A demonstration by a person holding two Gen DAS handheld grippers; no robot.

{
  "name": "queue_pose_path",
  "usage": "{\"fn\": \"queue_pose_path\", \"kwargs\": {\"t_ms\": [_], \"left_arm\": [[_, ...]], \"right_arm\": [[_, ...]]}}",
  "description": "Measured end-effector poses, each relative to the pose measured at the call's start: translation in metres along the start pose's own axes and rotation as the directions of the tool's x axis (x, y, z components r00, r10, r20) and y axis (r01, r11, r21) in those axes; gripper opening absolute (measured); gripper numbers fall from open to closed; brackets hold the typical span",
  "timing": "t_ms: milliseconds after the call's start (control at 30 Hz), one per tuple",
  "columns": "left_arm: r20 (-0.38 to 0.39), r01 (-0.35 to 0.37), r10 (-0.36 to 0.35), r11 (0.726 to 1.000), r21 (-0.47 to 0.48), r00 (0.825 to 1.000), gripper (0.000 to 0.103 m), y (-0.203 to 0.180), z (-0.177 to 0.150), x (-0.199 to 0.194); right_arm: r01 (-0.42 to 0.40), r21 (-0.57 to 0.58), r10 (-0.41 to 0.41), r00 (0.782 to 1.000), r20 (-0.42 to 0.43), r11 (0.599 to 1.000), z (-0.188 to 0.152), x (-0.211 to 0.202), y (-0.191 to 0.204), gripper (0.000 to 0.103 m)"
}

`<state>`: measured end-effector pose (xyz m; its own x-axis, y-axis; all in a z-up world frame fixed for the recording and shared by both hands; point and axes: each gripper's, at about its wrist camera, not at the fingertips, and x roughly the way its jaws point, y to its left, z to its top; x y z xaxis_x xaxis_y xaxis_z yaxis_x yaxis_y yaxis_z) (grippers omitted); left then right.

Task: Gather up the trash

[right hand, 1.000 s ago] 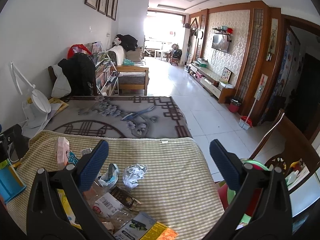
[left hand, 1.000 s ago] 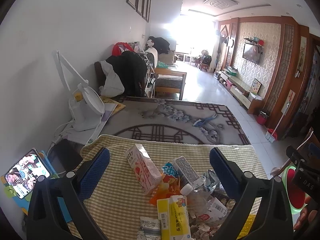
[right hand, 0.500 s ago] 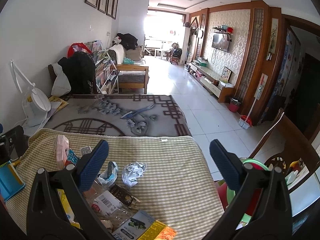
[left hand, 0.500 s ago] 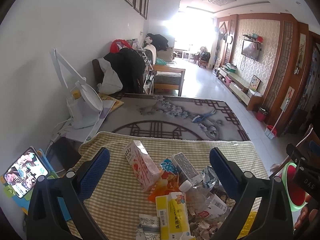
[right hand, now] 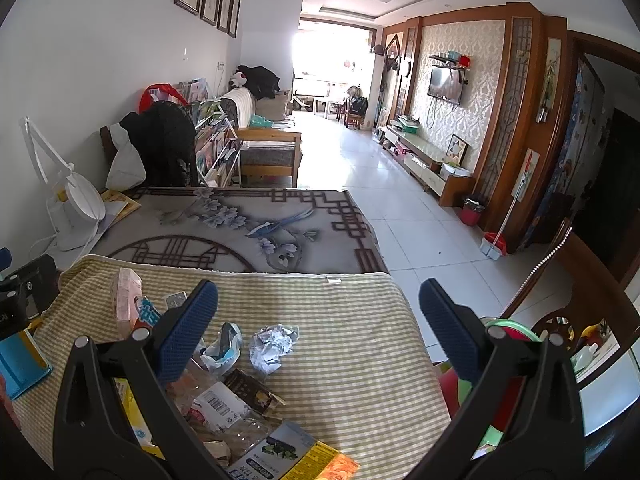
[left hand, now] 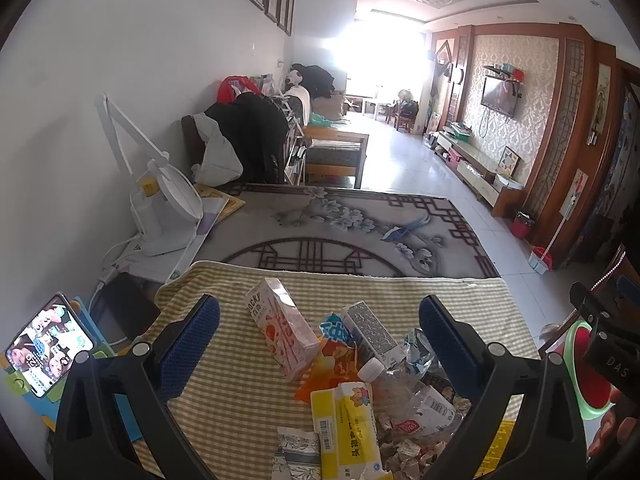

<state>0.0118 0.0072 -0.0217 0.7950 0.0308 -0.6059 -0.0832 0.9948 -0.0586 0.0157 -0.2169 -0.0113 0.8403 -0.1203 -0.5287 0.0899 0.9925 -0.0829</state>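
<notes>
A pile of trash lies on a green checked cloth [left hand: 224,392]. In the left wrist view I see a pink Pocky box [left hand: 282,334], a small grey carton [left hand: 372,334], a yellow carton [left hand: 346,428] and a clear plastic bottle [left hand: 404,396]. My left gripper [left hand: 320,340] is open and empty above the pile. In the right wrist view a crumpled paper ball [right hand: 272,346], a crumpled wrapper [right hand: 224,350] and the Pocky box [right hand: 127,300] lie on the cloth [right hand: 352,360]. My right gripper [right hand: 318,330] is open and empty above the cloth.
A green-rimmed red bin [right hand: 504,332] stands off the table's right edge by a wooden chair [right hand: 568,280]. A white desk lamp [left hand: 164,208], a phone [left hand: 44,346] and books sit at the left. A grey patterned tabletop [left hand: 340,232] lies beyond the cloth.
Both grippers have drifted slightly; the view shifts a little lower and closer over the pile. Nothing was grasped or moved.
</notes>
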Motion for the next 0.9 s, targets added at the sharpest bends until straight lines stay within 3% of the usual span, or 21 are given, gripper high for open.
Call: {"fn": "queue_pose_path", "kwargs": {"t_ms": [900], "left_arm": [[-0.014,-0.019,0.019,1.0,0.012,1.0,0.095,0.0041,-0.0003,0.0057]], "right_arm": [[-0.025,-0.003,0.024,0.999,-0.021,1.0,0.0027,0.002,0.0062,0.1]]}}
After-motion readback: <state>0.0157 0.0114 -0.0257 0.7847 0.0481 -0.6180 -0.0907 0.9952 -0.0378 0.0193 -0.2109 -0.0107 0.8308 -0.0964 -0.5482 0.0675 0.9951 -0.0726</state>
